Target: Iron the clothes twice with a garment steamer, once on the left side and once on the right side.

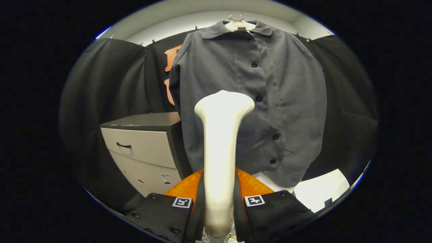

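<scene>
now we grip the steamer tight between both fingers of our gripper, its long handle pointing straight ahead. the grey shirt hangs just beyond the steamer's head, which faces the shirt's middle near the buttons.

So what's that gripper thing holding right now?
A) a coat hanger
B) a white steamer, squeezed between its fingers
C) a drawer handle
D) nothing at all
B: the gripper is shut on the white steamer, whose head stands in front of the hanging grey shirt.

steamer before shirt, cabinet left
</scene>
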The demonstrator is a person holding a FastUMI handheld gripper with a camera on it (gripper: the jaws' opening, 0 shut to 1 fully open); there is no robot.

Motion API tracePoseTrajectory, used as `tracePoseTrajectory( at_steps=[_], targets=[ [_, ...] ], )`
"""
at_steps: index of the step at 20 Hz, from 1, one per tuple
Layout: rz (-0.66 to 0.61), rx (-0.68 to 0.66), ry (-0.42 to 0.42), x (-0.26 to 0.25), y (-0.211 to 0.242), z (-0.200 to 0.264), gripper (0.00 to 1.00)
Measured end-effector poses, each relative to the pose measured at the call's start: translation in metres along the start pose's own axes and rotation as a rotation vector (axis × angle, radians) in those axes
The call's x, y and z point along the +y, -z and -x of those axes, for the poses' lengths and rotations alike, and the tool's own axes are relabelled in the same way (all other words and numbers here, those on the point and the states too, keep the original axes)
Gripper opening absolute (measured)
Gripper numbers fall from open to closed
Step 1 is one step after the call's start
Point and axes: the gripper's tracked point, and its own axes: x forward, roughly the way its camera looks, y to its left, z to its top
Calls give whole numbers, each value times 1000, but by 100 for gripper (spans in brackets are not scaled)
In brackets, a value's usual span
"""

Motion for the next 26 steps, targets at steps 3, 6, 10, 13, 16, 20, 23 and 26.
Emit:
tracePoseTrajectory(
  at_steps=[3,6,10,13,16,20,23,26],
  targets=[
    [3,-73,-9,-6,-35,18,43],
    [0,-130,-12,-13,-68,35,43],
    [-11,-176,-4,-41,-96,38,43],
    [-29,-198,42,-80,-118,37,43],
    [-38,-227,89,-111,-142,35,43],
    [-66,-260,136,-146,-172,31,43],
    [-107,-263,145,-164,-188,19,43],
    [-92,-252,155,-173,-192,5,43]
  ],
)
